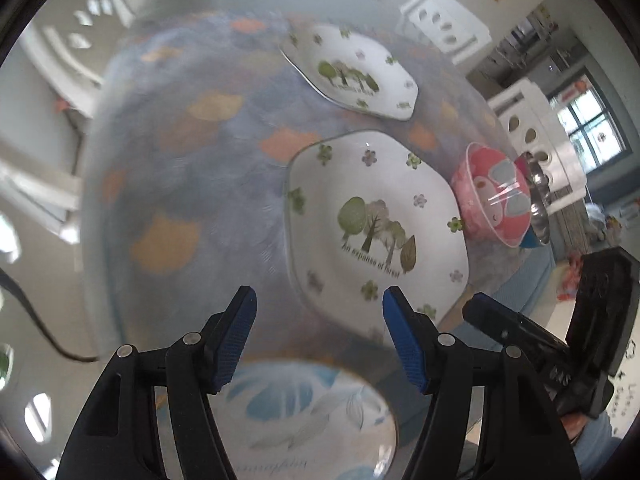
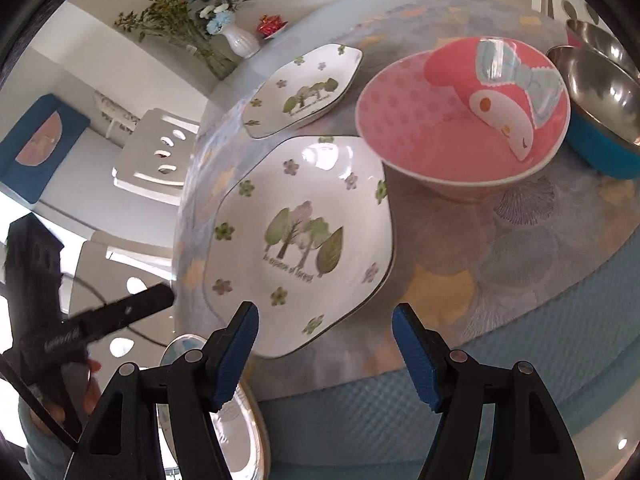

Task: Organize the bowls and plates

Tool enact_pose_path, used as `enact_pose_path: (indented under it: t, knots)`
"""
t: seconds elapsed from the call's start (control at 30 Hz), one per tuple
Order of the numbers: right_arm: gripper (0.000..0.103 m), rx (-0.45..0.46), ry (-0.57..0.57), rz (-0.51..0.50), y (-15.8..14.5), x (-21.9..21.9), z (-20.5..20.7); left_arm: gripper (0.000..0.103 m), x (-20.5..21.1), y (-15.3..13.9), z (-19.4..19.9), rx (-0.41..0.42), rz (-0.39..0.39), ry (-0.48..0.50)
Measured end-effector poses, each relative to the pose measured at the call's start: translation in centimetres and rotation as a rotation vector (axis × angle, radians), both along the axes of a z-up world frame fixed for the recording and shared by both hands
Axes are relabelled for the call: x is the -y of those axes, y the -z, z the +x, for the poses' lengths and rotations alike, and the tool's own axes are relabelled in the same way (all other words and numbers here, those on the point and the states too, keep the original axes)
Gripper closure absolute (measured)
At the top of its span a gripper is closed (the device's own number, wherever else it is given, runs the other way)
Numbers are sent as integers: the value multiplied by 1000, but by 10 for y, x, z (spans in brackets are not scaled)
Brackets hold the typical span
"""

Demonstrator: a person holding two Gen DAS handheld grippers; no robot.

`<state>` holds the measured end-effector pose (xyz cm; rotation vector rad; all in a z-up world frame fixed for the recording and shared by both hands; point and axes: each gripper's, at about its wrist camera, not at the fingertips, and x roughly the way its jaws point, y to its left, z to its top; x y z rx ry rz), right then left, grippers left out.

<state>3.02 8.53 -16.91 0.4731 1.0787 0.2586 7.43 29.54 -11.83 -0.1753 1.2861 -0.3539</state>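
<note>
A: Both grippers look idle?

B: Yes. The left gripper [image 1: 319,300] and right gripper [image 2: 325,316] each have fingers spread apart, holding nothing.

A: Where are the dishes?

B: The large forest plate [image 2: 300,240] lies near the table's [image 2: 520,248] front edge, within reach; its smaller twin [image 2: 304,90] farther back. The pink bowl [image 2: 464,116] stands beside steel bowls [image 2: 600,92] toward the right edge, probably grouped by kind.
</note>
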Motion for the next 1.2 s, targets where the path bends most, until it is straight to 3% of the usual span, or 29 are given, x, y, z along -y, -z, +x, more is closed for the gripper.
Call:
enact_pose_path:
  t: [0.1, 0.33, 0.67, 0.8, 0.83, 0.87, 0.93, 1.03, 1.2]
  knots:
    - [36, 21, 34, 41, 12, 5, 9, 46, 14, 17, 20, -24, 79, 27]
    - [39, -1, 50, 86, 34, 9, 16, 46, 33, 43, 35, -65, 164, 105]
    - [40, 66, 35, 46, 36, 4, 25, 46, 41, 50, 45, -81, 144, 117]
    - [51, 80, 19, 23, 38, 1, 25, 46, 41, 51, 49, -61, 141, 131]
    - [59, 81, 3, 27, 39, -1, 25, 46, 43, 50, 47, -54, 132, 142]
    - [64, 74, -11, 36, 40, -2, 24, 46, 39, 48, 50, -55, 109, 148]
    - [68, 62, -38, 40, 41, -6, 24, 41, 43, 43, 44, -72, -10, 158]
    - [69, 74, -63, -58, 37, -17, 25, 42, 53, 42, 37, -38, 35, 173]
    - [73, 110, -99, -183, 33, -26, 23, 42, 49, 40, 33, -28, -18, 151]
